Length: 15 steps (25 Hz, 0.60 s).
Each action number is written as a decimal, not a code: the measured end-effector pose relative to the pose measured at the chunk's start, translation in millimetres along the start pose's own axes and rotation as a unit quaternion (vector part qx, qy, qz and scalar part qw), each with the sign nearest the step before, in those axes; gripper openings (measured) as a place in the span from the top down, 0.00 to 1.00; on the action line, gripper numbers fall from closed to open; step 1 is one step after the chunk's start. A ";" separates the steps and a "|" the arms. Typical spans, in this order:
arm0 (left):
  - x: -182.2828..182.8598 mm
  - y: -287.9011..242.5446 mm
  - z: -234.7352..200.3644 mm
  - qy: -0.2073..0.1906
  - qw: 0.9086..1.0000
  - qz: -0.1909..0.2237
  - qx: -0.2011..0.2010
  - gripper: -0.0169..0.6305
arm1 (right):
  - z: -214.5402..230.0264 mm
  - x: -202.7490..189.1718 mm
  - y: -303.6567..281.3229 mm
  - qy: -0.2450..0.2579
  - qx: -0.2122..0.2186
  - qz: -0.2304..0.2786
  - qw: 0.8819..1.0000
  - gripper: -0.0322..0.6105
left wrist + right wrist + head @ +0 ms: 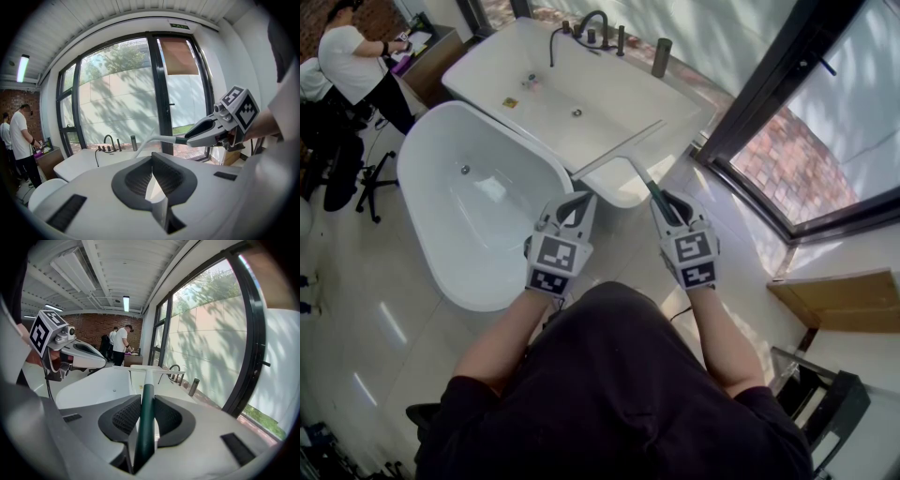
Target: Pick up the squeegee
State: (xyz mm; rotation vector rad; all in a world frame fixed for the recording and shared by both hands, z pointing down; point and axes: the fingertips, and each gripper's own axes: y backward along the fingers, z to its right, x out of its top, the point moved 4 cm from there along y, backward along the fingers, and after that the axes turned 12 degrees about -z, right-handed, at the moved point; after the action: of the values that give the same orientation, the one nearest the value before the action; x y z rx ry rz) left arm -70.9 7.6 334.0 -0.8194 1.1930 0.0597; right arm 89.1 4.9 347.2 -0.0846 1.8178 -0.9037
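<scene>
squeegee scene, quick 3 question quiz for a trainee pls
1. True or false: the right tongs are shut on the squeegee handle.
2. Multiple choice: what do the left tongs hold? A) a bottle B) nothing C) a cloth
3. Short answer: which white tub carries the black faucet, the oval tub or the rectangular tub?

Key: 1 true; 2 B; 3 rectangular

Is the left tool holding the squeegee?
No, the squeegee is clamped by its handle in the right tool; the left tool is shut on nothing.
</scene>
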 end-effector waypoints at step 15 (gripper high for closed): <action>1.6 -3.4 0.0 -0.002 1.000 -0.003 0.000 0.97 | 4.4 0.7 -1.8 -0.002 -0.002 -0.001 1.000 0.81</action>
State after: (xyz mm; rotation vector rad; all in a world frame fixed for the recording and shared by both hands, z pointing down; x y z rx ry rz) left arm -68.7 4.7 334.5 -0.8220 1.1868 0.0564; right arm 91.7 0.9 347.0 -0.0917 1.8159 -0.9012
